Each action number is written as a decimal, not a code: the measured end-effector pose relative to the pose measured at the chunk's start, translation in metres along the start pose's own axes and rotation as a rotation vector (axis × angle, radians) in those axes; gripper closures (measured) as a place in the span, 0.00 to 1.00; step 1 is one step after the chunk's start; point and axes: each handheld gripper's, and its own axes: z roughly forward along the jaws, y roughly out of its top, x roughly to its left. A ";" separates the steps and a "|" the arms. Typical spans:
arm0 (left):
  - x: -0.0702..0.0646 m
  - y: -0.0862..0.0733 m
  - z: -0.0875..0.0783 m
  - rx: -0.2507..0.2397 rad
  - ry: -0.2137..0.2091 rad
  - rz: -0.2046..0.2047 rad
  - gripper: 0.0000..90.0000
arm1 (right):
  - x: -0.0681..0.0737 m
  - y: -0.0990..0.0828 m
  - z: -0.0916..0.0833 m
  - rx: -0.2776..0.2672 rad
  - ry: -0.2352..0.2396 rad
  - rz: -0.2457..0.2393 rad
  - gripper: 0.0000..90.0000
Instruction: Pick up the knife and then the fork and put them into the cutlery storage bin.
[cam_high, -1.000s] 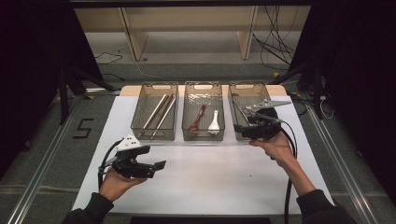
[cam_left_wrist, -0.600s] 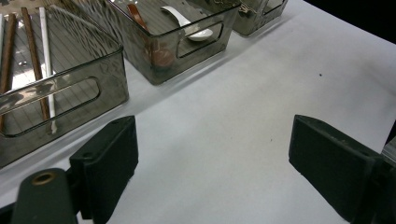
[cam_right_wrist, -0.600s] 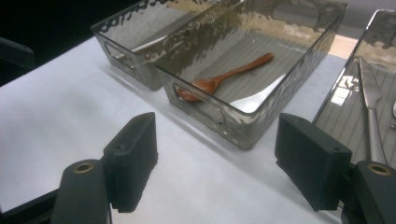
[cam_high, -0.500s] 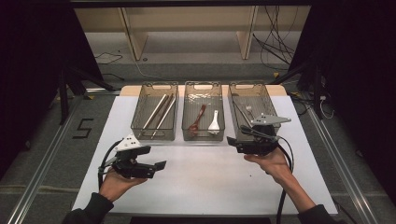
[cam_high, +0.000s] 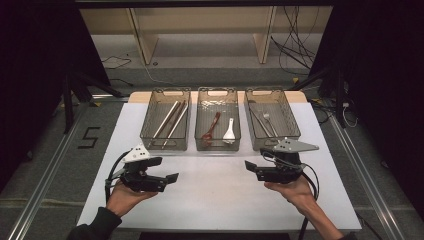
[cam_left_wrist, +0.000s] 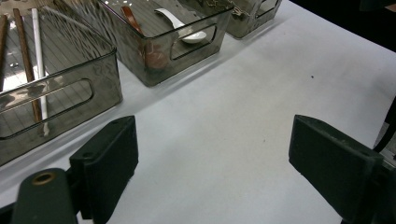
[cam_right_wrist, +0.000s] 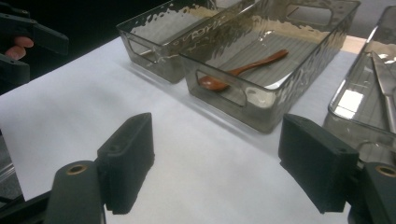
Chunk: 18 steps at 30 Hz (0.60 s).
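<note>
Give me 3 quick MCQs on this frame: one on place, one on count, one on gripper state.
1. Where does the white spoon lie?
A. left bin
B. middle bin
C. on the table

2. How many clear bins stand in the row?
A. two
B. three
C. four

3. How is the right gripper?
A. open, holding nothing
B. shut on a fork
C. shut on a spoon

Key:
1 B, it lies beside the brown spoon in the middle bin.
2 B, the high view shows three.
3 A, its jaws have just been opening over bare table.

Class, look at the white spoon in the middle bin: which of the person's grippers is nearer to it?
Right. The right gripper sits just below and right of the white spoon; the left gripper is farther down and left.
</note>
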 end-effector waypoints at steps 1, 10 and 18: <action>0.000 0.000 0.000 -0.003 -0.002 -0.003 0.17 | 0.000 -0.002 -0.002 -0.005 -0.003 0.003 0.30; -0.001 -0.001 -0.002 -0.010 -0.013 -0.001 0.17 | 0.000 -0.014 -0.014 -0.049 -0.031 0.007 0.21; -0.002 -0.003 -0.004 -0.021 -0.015 0.003 0.17 | 0.006 -0.024 -0.018 -0.048 -0.023 -0.002 0.21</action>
